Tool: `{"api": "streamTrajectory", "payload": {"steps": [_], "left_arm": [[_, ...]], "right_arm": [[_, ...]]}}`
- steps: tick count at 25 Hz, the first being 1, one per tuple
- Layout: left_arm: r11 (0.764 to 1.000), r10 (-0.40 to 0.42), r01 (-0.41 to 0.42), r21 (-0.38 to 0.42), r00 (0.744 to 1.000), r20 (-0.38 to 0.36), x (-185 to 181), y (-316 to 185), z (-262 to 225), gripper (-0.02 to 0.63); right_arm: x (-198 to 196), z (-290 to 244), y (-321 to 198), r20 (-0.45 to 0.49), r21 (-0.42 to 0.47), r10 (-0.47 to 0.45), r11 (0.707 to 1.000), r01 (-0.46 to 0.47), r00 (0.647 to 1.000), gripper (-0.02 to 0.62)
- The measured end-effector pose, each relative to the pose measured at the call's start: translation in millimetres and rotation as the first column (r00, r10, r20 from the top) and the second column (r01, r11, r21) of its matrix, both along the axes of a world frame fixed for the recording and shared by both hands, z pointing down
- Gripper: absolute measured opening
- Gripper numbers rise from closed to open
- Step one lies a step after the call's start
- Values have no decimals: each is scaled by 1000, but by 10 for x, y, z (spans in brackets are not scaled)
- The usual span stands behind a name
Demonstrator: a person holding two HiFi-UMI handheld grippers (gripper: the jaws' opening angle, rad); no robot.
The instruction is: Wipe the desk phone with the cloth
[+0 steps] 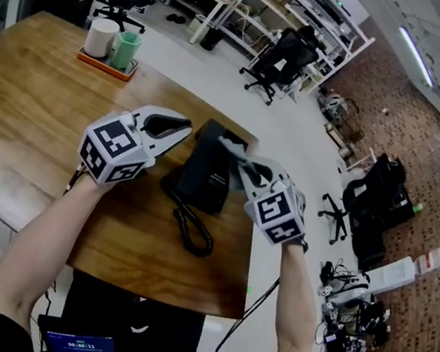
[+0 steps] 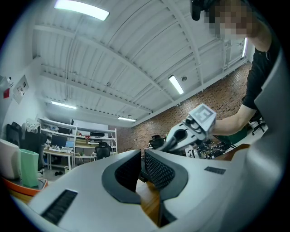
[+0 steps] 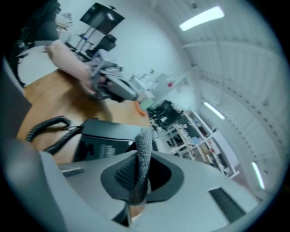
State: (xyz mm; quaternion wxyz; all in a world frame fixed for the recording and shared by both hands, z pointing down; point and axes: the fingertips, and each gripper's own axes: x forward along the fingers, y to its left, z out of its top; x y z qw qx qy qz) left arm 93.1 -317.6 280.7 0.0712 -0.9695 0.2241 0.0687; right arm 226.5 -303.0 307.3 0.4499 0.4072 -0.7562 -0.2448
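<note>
Wooden counter (image 1: 41,101) stands in an open workshop with shelving and a black office chair (image 1: 280,60) behind it. At the counter's far edge we see an orange tray (image 1: 97,63) carrying a white cylinder (image 1: 101,38) and a green cup (image 1: 126,50).

The black desk phone (image 1: 208,173) lies near the counter's right edge, between our two hands. Its coiled cord (image 1: 191,229) runs from the near end of the phone across the wood toward us.

We hold the left tongs (image 1: 171,128) just beside the left side of the phone, above the counter. In the left gripper view the left tongs (image 2: 142,170) show their jaws set to a narrow gap, with nothing between the pads; bare wood shows below them.

We hold the right tongs (image 1: 242,165) over the far right part of the phone. In the right gripper view the right tongs (image 3: 138,174) are clamped on a grey knitted cloth (image 3: 144,145), which stands up out of the jaws as a folded strip. The phone (image 3: 108,136) lies directly beyond the cloth. In the head view the cloth (image 1: 234,148) hangs over the phone's far end; we cannot tell whether it touches the phone.
</note>
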Motion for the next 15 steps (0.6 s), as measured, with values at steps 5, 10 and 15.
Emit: {"api": "streamTrajectory", "payload": {"steps": [5,10,15], "left_arm": [[1000,-1,1,-3,1000,-7,-7,6,3,17],[1000,3,-3,4,1000,3,29,22,-17,17],[1000,4,-4,6,1000,6,11,14,-8,18]], "right_arm": [[301,-226,-749,82,96,180,978,-188,980,26],[237,69,-571,-9,9,132,991,-132,991,26],[-23,439,153,-93,-101,-16,995,6,996,26]]}}
